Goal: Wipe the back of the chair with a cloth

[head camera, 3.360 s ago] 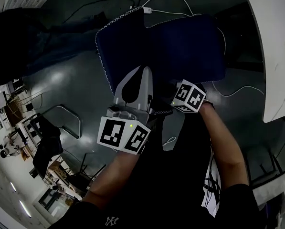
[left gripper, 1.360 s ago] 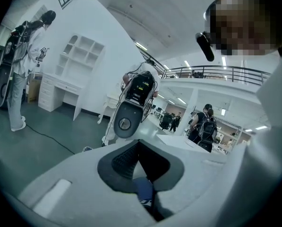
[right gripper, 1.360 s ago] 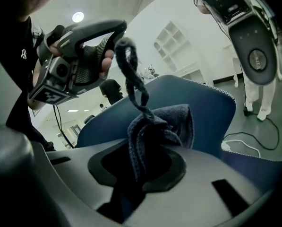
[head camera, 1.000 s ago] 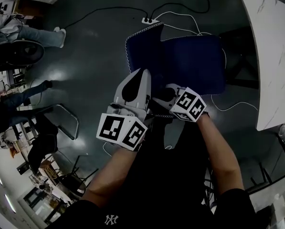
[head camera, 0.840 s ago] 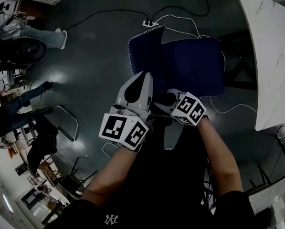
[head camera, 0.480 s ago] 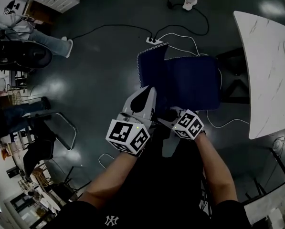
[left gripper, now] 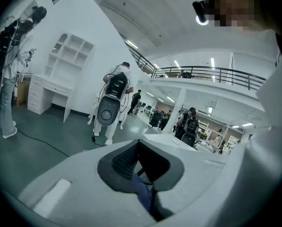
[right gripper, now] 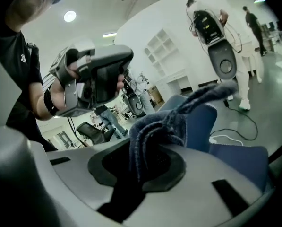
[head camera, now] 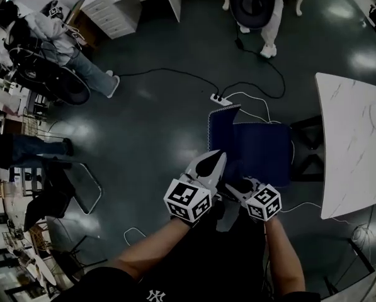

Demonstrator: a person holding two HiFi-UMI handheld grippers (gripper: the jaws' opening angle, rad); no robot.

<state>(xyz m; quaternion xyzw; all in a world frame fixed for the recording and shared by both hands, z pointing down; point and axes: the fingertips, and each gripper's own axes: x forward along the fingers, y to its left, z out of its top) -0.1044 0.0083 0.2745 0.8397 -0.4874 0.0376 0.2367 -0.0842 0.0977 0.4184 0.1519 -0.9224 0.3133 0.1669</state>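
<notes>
A dark blue cloth [head camera: 254, 148] with a white stitched edge hangs spread out over the dark floor, held from below by both grippers. My left gripper [head camera: 217, 158] is shut on a thin blue strip of the cloth [left gripper: 141, 193]. My right gripper [head camera: 237, 185] is shut on a bunched fold of the cloth [right gripper: 156, 126], and the rest of the cloth spreads out beyond it. The left gripper's handle [right gripper: 96, 82] shows in a hand in the right gripper view. I cannot tell which chair is the one the task names.
A white marble-look table [head camera: 353, 145] stands at the right, with a dark frame [head camera: 306, 148] beside the cloth. A power strip [head camera: 220, 98] and cables lie on the floor. People stand at the left and top. A black office chair [head camera: 49, 82] and a metal-frame chair [head camera: 80, 182] stand at the left.
The head view has pulled back and shows far more floor. Both grippers and the cloth look smaller and sit further right. Each gripper keeps its hold on the cloth.
</notes>
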